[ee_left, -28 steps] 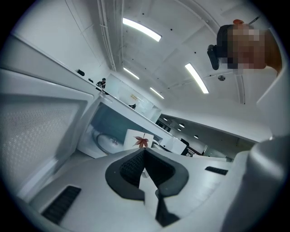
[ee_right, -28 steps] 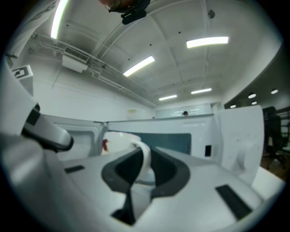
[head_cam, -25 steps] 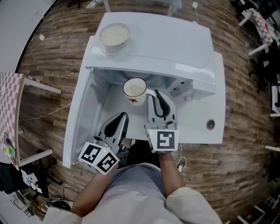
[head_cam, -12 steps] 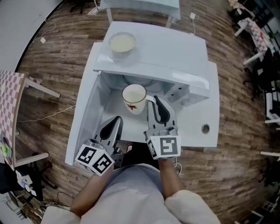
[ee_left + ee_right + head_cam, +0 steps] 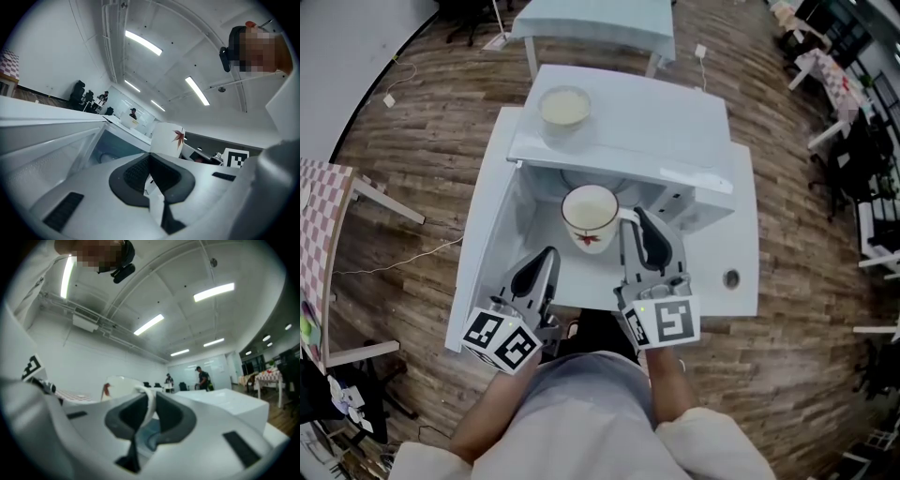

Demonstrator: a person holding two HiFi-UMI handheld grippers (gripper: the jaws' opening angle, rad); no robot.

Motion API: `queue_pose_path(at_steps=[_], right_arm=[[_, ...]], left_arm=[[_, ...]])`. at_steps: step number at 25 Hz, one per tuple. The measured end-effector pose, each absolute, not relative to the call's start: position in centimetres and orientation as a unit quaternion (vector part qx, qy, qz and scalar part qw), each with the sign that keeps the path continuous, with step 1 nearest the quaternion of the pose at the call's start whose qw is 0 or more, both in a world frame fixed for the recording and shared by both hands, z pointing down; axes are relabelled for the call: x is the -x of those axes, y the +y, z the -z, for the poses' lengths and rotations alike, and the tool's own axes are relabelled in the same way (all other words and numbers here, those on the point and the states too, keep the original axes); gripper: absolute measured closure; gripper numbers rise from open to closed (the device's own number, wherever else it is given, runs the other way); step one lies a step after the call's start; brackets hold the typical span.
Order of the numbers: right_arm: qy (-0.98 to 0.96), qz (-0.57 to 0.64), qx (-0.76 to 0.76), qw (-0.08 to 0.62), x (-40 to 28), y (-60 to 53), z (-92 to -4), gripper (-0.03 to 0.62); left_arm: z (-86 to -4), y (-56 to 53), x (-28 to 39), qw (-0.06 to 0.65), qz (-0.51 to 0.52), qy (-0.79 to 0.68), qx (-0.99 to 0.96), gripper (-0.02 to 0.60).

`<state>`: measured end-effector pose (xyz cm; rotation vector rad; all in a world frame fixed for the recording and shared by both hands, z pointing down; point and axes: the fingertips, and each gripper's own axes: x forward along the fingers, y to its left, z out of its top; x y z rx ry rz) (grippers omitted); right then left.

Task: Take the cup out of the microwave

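The white cup (image 5: 589,214) with a red leaf print hangs at the mouth of the open white microwave (image 5: 637,122). My right gripper (image 5: 629,217) is shut on the cup's handle (image 5: 149,405), which shows as a white band between the pads in the right gripper view. The cup's body (image 5: 119,386) sits to the left of those jaws. My left gripper (image 5: 547,258) is lower left of the cup, apart from it, shut with nothing in it. In the left gripper view the cup (image 5: 167,139) stands beyond the closed left gripper (image 5: 151,172).
A white bowl (image 5: 564,106) rests on the microwave's top. The microwave door (image 5: 483,267) stands swung open at the left. The white table (image 5: 736,253) reaches out to the right. A checkered table (image 5: 314,244) and chairs (image 5: 862,141) stand on the wooden floor around.
My right gripper has lifted the cup and drawn it a little out from under the microwave's top. The left gripper has risen slightly beside it.
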<state>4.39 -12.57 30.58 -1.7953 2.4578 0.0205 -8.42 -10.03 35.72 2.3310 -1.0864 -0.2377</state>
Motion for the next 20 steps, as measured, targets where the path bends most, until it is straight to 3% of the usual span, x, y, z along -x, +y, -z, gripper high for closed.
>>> queue_pose_path(at_steps=[20], right_arm=[[0.817,-0.021,0.572,0.069,-4.9,-8.5,-25.1,0.526]], left_arm=[[-31.7,-8.6,7.8,0.267,0.115,-0.369,-0.883,0.572]])
